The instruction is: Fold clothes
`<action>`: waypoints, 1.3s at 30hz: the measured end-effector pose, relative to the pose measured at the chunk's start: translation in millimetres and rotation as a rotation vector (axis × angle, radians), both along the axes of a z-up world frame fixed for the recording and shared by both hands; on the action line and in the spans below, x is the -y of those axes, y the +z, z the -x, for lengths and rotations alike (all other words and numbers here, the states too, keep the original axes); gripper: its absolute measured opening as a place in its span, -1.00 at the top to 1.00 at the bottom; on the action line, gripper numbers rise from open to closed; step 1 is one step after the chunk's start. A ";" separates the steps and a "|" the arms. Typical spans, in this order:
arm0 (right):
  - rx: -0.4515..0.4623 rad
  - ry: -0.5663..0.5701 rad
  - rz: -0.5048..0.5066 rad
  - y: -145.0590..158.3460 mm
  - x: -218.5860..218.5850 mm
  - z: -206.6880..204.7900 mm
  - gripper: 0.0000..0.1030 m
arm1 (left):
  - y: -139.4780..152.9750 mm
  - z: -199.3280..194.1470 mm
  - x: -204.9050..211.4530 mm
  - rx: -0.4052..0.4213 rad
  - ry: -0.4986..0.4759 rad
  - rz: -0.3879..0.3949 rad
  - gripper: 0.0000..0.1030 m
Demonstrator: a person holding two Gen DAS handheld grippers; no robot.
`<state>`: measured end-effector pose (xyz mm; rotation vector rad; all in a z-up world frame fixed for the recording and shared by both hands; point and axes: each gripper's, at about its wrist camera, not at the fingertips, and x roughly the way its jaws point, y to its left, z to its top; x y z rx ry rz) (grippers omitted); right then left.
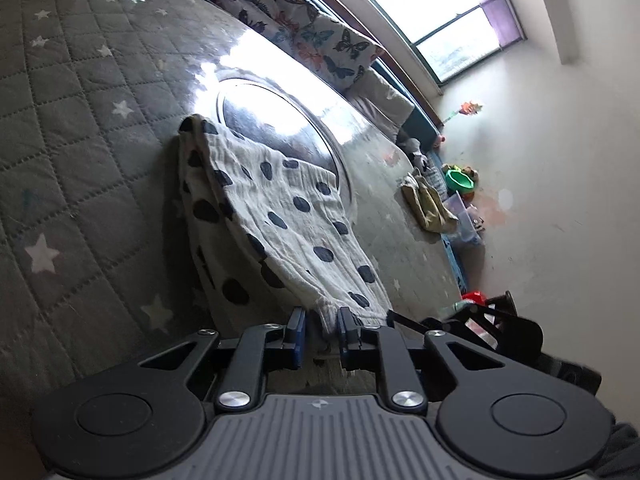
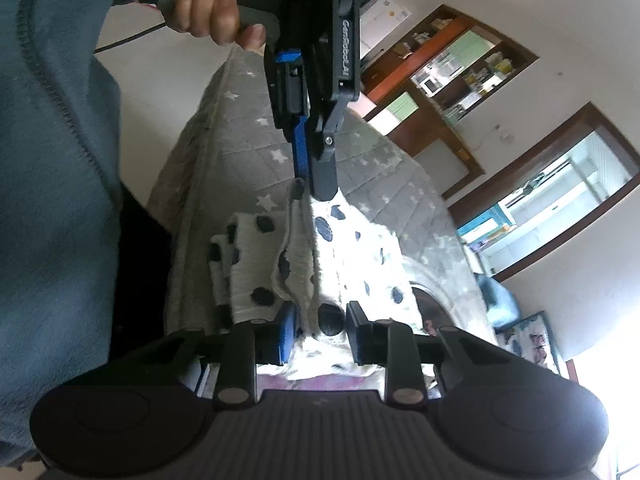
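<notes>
Daylight pours from the window [image 1: 440, 20] at the upper right of the left wrist view, blown out white. It throws hard glare across the quilt [image 1: 80, 120] and the round metal tray [image 1: 280, 128] at centre. Both views bend strongly at the edges, with dark corners. The right wrist view is dimmer and softer, overexposed at its lower right, its foreground in shadow.
</notes>
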<state>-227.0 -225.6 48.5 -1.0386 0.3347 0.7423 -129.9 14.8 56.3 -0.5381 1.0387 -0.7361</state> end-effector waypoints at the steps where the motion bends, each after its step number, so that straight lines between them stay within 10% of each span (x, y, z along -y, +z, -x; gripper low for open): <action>1: -0.003 -0.001 0.008 -3.0 -0.6 -0.4 0.50 | -4.2 1.0 1.3 -0.012 -0.002 -0.002 0.65; 10: -0.108 -0.018 -0.040 -1.6 4.5 -3.6 0.44 | -13.2 4.1 0.9 -0.009 -0.030 -0.072 0.47; 21: -0.323 -0.303 -0.464 52.2 42.2 -71.1 0.44 | 6.2 -8.3 27.6 0.107 -0.079 -0.078 0.35; 39: -0.435 -0.669 -0.638 -3.7 80.1 -215.0 0.44 | -14.4 -16.7 67.7 0.103 -0.193 -0.130 0.35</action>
